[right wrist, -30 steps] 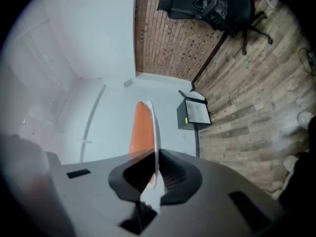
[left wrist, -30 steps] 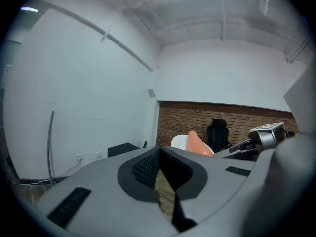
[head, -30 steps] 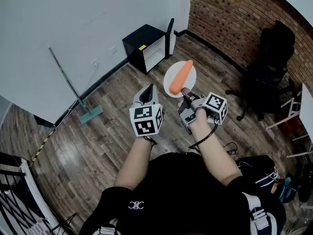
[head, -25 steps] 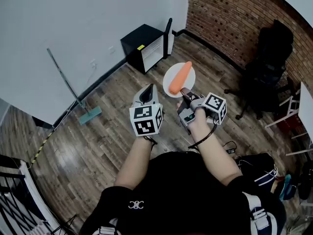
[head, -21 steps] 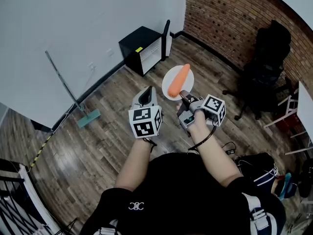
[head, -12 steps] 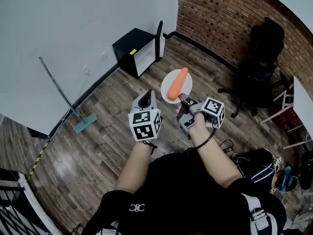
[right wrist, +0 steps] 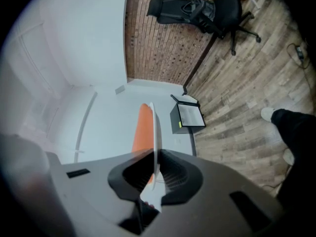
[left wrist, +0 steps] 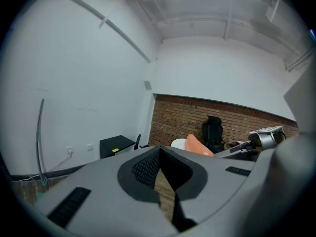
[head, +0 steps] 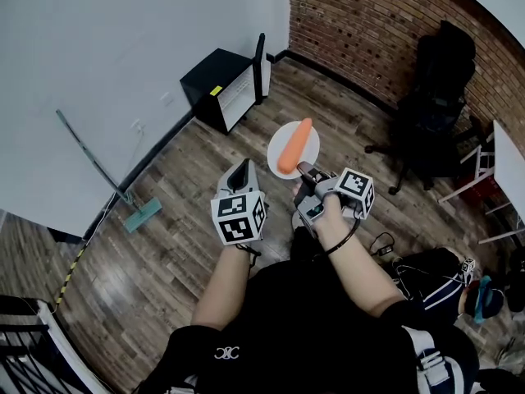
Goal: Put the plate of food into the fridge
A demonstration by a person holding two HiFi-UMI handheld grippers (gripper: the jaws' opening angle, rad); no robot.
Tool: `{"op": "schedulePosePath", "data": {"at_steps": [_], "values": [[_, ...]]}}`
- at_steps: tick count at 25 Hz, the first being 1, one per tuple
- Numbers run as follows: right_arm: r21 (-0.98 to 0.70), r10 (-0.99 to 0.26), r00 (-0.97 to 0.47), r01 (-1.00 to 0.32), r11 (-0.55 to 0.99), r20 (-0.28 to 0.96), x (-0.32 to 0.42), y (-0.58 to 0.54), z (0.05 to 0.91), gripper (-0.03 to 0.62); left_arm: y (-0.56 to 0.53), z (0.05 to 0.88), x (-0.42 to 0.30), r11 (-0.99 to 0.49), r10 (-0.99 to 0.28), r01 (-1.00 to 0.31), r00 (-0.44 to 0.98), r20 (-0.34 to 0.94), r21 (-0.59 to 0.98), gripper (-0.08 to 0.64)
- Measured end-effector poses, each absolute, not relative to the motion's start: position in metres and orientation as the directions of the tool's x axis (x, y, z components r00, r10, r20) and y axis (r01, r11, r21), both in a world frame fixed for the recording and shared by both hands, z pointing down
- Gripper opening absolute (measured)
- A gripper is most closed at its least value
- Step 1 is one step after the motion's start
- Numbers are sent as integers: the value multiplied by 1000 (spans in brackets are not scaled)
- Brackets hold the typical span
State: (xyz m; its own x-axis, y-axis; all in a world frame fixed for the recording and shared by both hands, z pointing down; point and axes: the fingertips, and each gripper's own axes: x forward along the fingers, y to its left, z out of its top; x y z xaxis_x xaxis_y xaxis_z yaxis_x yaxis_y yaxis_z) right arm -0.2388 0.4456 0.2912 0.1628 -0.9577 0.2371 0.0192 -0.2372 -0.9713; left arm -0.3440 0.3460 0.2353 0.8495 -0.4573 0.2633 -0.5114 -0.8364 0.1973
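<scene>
Carry step: right gripper (head: 303,169) was clamped on the rim of the white plate (head: 309,146) bearing a carrot (head: 294,146), mid-air at frame centre, left gripper (head: 240,167) closed and empty; next likely needed bringing it to the open black mini fridge (head: 215,89), upper left.

Even bright indoor light, soft shadows, strong fisheye warp, dark corners

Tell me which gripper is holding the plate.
The right gripper: its jaws pinch the rim of the white plate, with the carrot on it. The left gripper is shut on nothing.
</scene>
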Motion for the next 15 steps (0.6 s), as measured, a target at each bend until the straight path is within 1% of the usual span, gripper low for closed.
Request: {"op": "schedulePosePath", "data": {"at_steps": [3, 9, 15], "values": [[-972, -961, 152, 27, -231, 233, -217, 426, 295, 37, 328, 234, -329, -831, -473, -525, 840, 265, 183, -2], [-979, -971, 129, -9, -205, 202, -177, 382, 287, 37, 286, 221, -293, -824, -506, -550, 822, 262, 133, -2], [-976, -972, 86, -13, -219, 217, -138, 343, 291, 37, 242, 221, -253, -802, -525, -577, 804, 280, 152, -2]]}}
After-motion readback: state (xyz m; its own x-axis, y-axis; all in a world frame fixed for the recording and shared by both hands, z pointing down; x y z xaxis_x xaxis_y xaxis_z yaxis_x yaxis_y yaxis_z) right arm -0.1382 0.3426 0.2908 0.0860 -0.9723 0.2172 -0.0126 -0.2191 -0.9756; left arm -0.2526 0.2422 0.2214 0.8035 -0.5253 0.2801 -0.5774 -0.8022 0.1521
